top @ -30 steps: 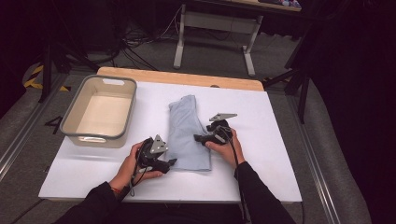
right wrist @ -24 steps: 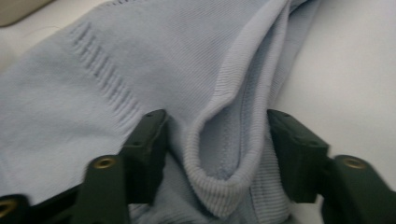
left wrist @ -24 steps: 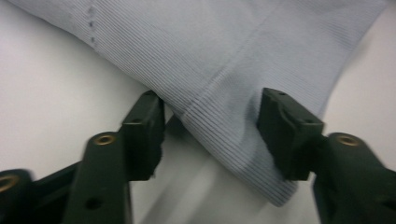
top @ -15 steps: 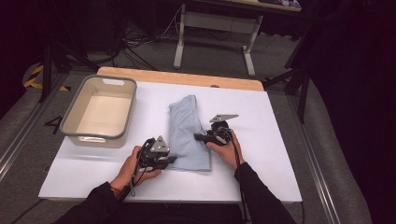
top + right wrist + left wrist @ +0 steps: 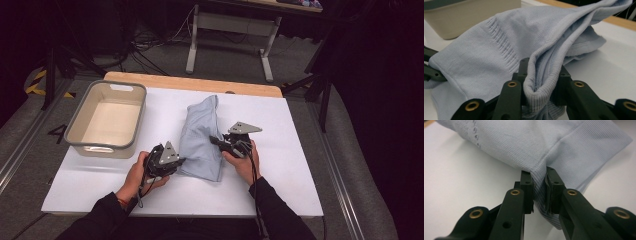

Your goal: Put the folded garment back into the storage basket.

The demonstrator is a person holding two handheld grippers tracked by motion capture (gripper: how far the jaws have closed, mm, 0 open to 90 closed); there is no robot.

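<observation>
I've got a folded pale-blue knit garment (image 5: 202,135) lying mid-surface on the white surface (image 5: 300,170), long axis running away from me, w/ one gripper on each side of its near end. My left gripper (image 5: 176,162) sits at the near-left edge; in the left gripper view its jaws are nearly closed, pinching a ribbed hem of the fabric (image 5: 540,187) between the pads (cloth bunches up right at the pinch). My right gripper (image 5: 216,140) is at the right edge, a bit farther up the garment; in the right gripper view its jaws are clamped on a thick rolled fold of the ribbed edge (image 5: 541,85), which bulges out between them. Same view shows my left gripper's tips (image 5: 431,70) touching the far corner of the cloth. A beige plastic bin (image 5: 80,131) stands on the surface to the left, near the garment but apart from it, approx. level w/ its far half.
</observation>
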